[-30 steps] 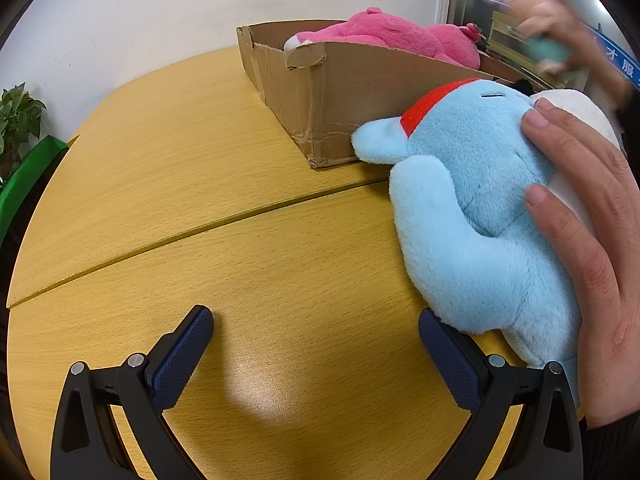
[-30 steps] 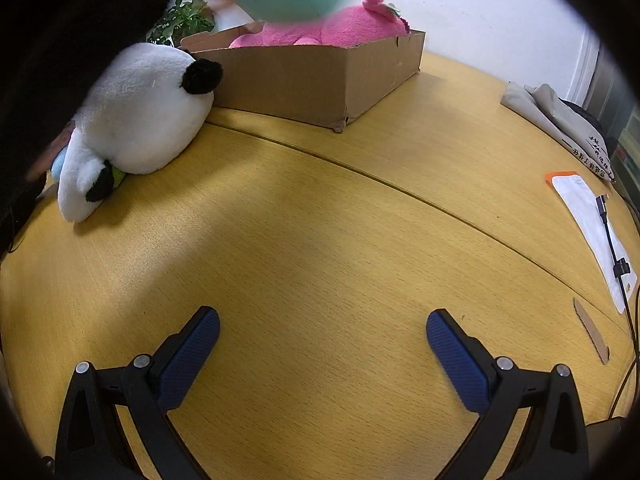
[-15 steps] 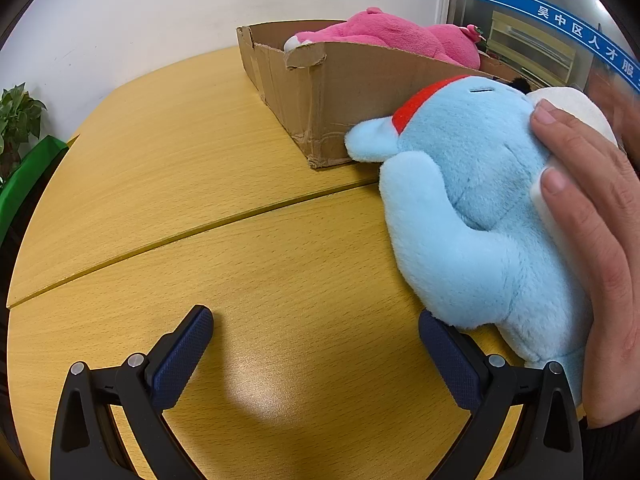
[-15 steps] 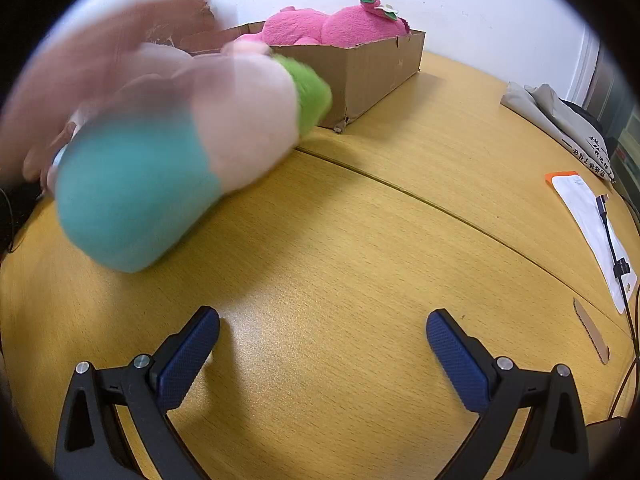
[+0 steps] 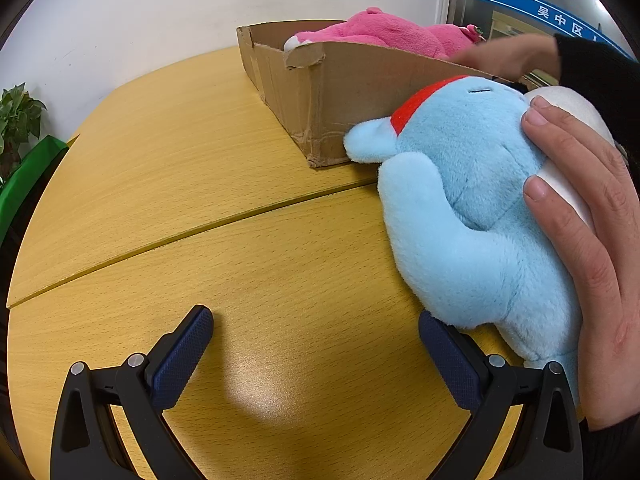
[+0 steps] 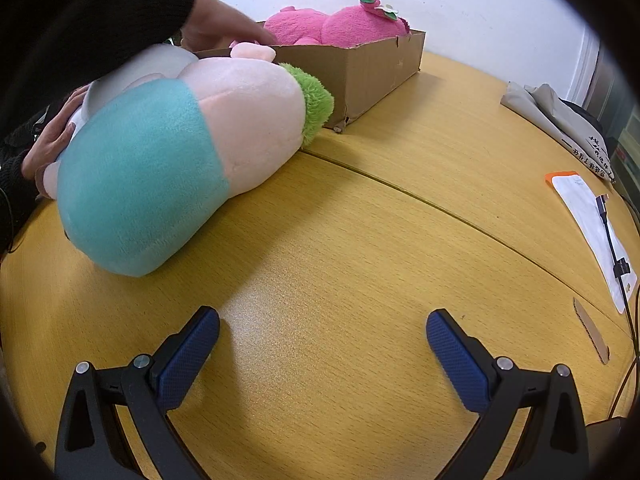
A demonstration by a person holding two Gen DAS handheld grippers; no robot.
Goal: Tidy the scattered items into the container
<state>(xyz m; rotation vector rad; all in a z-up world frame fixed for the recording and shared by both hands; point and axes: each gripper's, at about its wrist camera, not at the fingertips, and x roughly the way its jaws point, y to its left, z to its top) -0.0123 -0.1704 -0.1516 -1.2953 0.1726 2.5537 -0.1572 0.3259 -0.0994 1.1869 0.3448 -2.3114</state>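
Note:
A cardboard box (image 5: 344, 92) stands on the wooden table with a pink plush (image 5: 380, 34) in it; box (image 6: 372, 68) and pink plush (image 6: 336, 26) also show in the right wrist view. A light-blue plush with a red collar (image 5: 468, 208) lies beside the box, under a bare hand (image 5: 588, 232). A teal, pink and green plush (image 6: 180, 160) lies on the table by the box. My left gripper (image 5: 316, 340) is open and empty, its right finger (image 5: 448, 356) near the blue plush. My right gripper (image 6: 322, 344) is open and empty over bare table.
A second arm in a black sleeve (image 6: 100, 12) reaches over the box. A white plush (image 5: 568, 108) lies behind the blue one. Folded cloth (image 6: 560, 120), a white packet (image 6: 592, 224) and a cable (image 6: 612, 240) lie at right. A plant (image 5: 16, 120) stands at left.
A hand brought the teal and pink plush down onto the table in front of the white plush, then reached to the box. Both grippers stayed still and open.

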